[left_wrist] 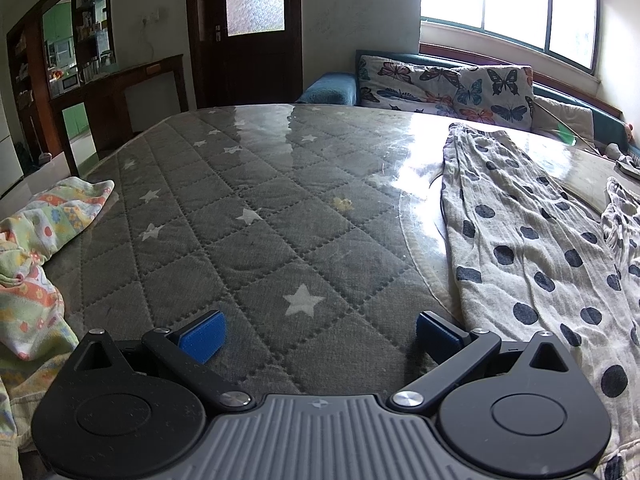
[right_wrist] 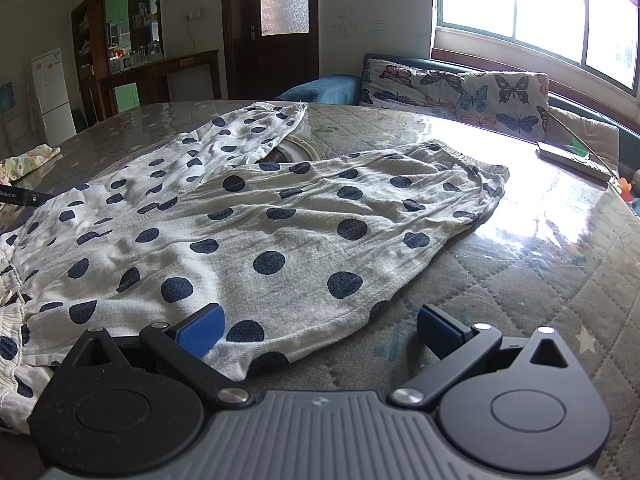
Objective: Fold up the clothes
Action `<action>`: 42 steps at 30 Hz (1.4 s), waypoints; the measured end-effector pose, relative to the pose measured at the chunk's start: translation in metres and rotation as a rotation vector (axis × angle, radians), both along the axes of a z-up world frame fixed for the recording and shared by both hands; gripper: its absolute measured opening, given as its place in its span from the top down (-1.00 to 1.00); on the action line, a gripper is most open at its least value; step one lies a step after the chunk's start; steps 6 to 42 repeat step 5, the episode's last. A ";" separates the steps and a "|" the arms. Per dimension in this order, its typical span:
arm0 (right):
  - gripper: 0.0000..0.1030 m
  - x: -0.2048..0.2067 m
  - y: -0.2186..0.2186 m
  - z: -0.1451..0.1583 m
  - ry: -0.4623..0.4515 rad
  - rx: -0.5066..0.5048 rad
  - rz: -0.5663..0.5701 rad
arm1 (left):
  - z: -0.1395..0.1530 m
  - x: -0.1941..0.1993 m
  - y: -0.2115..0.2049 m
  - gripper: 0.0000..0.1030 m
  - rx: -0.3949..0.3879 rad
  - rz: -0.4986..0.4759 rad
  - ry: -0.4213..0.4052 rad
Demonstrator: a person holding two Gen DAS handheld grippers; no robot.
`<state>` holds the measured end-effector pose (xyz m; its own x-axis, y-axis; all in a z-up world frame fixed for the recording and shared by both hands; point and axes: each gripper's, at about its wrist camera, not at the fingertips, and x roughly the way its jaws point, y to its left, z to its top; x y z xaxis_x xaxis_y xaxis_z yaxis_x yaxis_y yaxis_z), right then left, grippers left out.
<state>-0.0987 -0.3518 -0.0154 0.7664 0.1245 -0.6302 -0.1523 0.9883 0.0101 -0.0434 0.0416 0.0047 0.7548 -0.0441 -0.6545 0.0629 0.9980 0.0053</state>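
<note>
In the left wrist view our left gripper [left_wrist: 320,334] sits at the bottom centre of the frame with its blue pads [left_wrist: 203,336] spread wide and nothing between them; beneath the gap lies the grey quilted star-print cover [left_wrist: 256,216] under a glossy clear sheet; just right of the right-hand pad, down the right side of the frame, we see the polka-dot trousers [left_wrist: 532,248] lying flat; at the left edge a floral cloth [left_wrist: 44,232] is bunched up; in the upper right, beyond the surface, a butterfly cushion [left_wrist: 448,84] leans under the window [left_wrist: 508,4].

In the right wrist view our right gripper [right_wrist: 320,332] is likewise wide open and holds nothing; its left-hand pad [right_wrist: 202,334] hangs over the near hem of the polka-dot trousers [right_wrist: 256,224], its right-hand pad over bare quilted cover [right_wrist: 520,292]; whether either pad touches we cannot tell; the trousers fill the left and centre of the frame, their two legs parting toward the top of the frame, each ending in a gathered cuff; at the left edge, mid-height, a dark bar [right_wrist: 20,197] pokes in over the fabric; the floral cloth [right_wrist: 28,162] shows far left above it; a dark door [right_wrist: 272,28] stands at top centre.
</note>
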 end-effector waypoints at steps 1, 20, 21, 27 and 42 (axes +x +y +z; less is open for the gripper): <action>-1.00 0.000 0.000 0.000 0.000 0.000 0.000 | 0.000 0.000 0.001 -1.00 -0.004 0.001 0.002; -1.00 0.000 0.000 0.000 0.000 0.000 0.000 | 0.002 0.000 0.003 -1.00 -0.027 0.010 0.006; -1.00 0.000 0.000 0.000 0.000 0.000 0.000 | 0.002 0.000 0.003 -1.00 -0.027 0.010 0.006; -1.00 0.000 0.000 0.000 0.000 0.000 0.000 | 0.002 0.000 0.003 -1.00 -0.027 0.010 0.006; -1.00 0.000 0.000 0.000 0.000 0.000 0.000 | 0.002 0.000 0.003 -1.00 -0.027 0.010 0.006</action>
